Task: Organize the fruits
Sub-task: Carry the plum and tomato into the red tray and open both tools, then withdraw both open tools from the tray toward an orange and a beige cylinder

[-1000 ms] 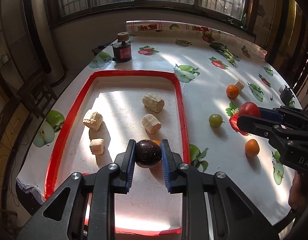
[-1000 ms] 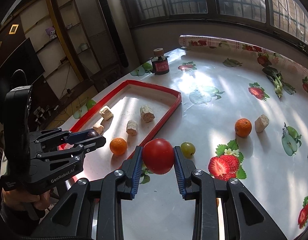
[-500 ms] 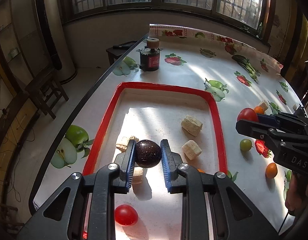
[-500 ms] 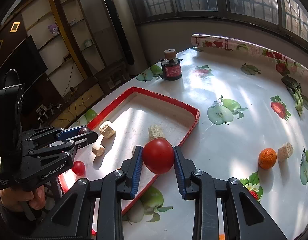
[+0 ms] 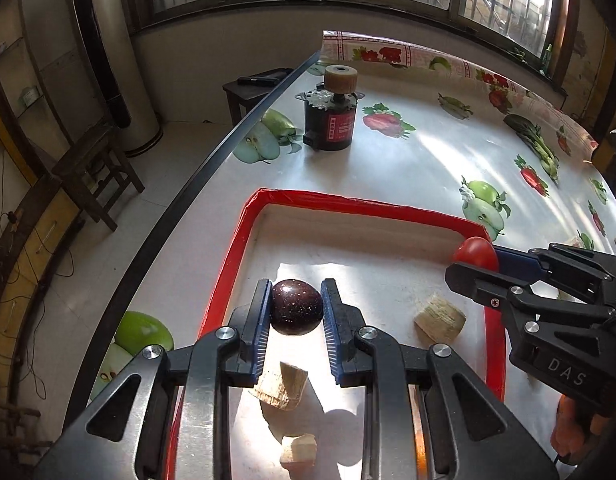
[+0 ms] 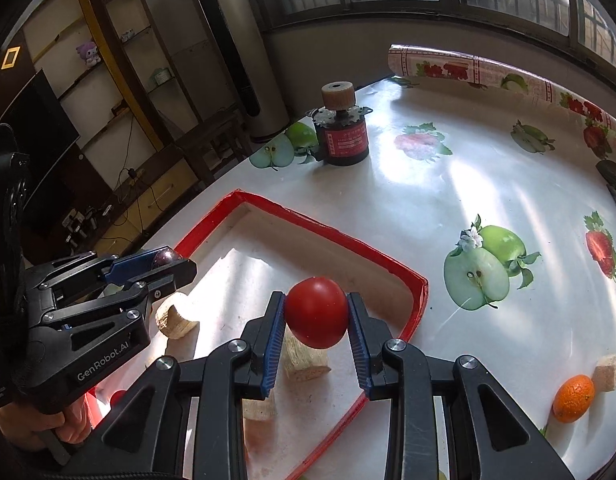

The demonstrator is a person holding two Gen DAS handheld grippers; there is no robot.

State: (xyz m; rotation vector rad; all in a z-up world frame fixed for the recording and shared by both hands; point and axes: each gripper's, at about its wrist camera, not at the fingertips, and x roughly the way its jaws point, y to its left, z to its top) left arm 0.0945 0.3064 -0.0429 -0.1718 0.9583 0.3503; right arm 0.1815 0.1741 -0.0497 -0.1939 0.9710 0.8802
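Note:
My left gripper (image 5: pixel 296 306) is shut on a dark purple plum (image 5: pixel 296 307) and holds it above the left part of the red-rimmed tray (image 5: pixel 347 202). My right gripper (image 6: pixel 316 314) is shut on a red tomato (image 6: pixel 316 312) above the tray's (image 6: pixel 308 220) right side. Each gripper shows in the other's view: the right one (image 5: pixel 473 260) with the tomato (image 5: pixel 475 250), the left one (image 6: pixel 164 264) with the plum (image 6: pixel 166 257). An orange (image 6: pixel 573 398) lies on the table to the right.
Several beige cork-like chunks (image 5: pixel 439 318) (image 6: pixel 176 316) lie in the tray. A small red fruit (image 6: pixel 116 398) sits near its front. A dark jar with a cork top (image 5: pixel 331 120) stands beyond the tray. Another chunk (image 6: pixel 607 366) lies by the orange. The table edge (image 5: pixel 180 200) runs along the left.
Both grippers have moved farther over the tray toward its far end, still holding their fruits. The right gripper with the tomato has crossed from the tablecloth to above the tray.

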